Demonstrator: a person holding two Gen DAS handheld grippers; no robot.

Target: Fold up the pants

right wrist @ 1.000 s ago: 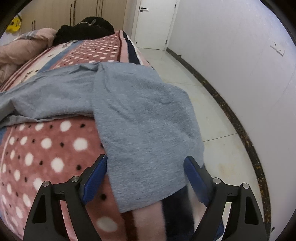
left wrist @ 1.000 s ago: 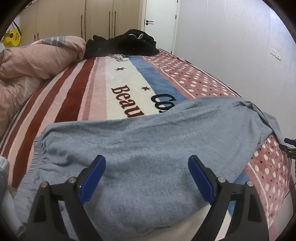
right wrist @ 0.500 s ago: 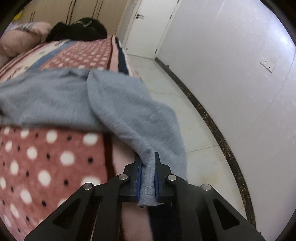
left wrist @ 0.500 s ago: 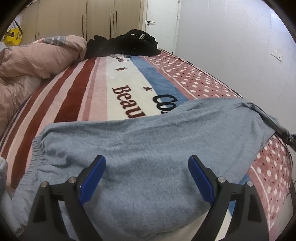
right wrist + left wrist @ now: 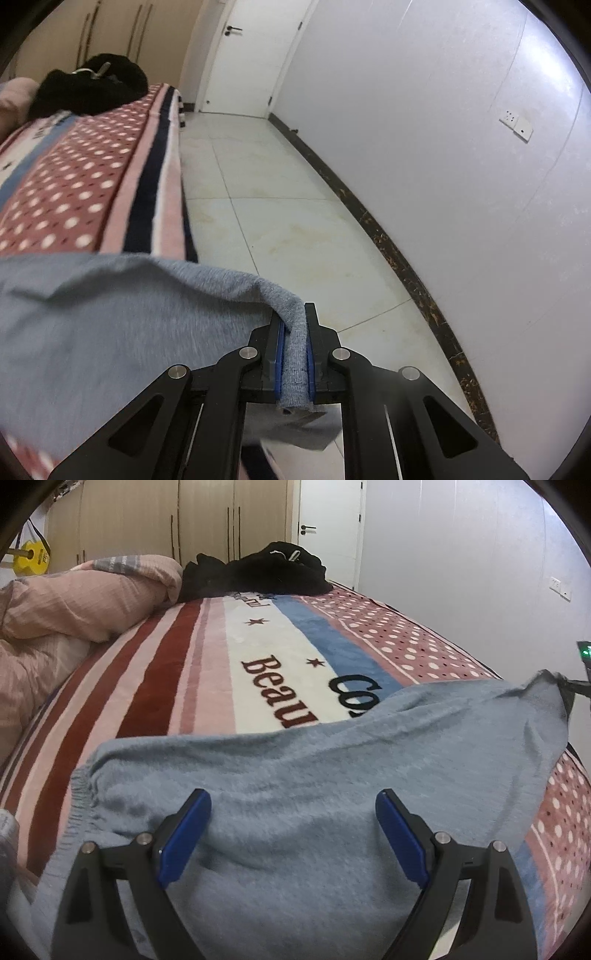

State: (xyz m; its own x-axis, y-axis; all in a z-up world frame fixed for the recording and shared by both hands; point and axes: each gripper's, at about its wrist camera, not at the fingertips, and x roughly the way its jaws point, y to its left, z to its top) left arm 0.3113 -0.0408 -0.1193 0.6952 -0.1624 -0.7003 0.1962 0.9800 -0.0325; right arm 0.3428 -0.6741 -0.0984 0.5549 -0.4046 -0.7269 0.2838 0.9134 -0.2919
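Grey-blue pants (image 5: pixel 303 786) lie across the near end of a bed, elastic waistband at the left. My left gripper (image 5: pixel 293 834) is open, its blue pads just above the pants' near part, holding nothing. My right gripper (image 5: pixel 294 354) is shut on the hem of a pant leg (image 5: pixel 295 332) and holds it lifted above the bed's right edge. The lifted leg (image 5: pixel 110 325) stretches to the left from the jaws. In the left wrist view the raised leg end (image 5: pixel 546 686) peaks at the far right, where the right gripper pinches it.
The bed has a striped and dotted blanket (image 5: pixel 258 657). A black garment pile (image 5: pixel 258 572) and pink bedding (image 5: pixel 74 602) lie at the far end. Tiled floor (image 5: pixel 277 206), a white wall and a door (image 5: pixel 251 55) are to the right of the bed.
My right gripper closed on the pant leg hem, then lifted it up off the bed's side. My left gripper stayed open and rose slightly over the pants.
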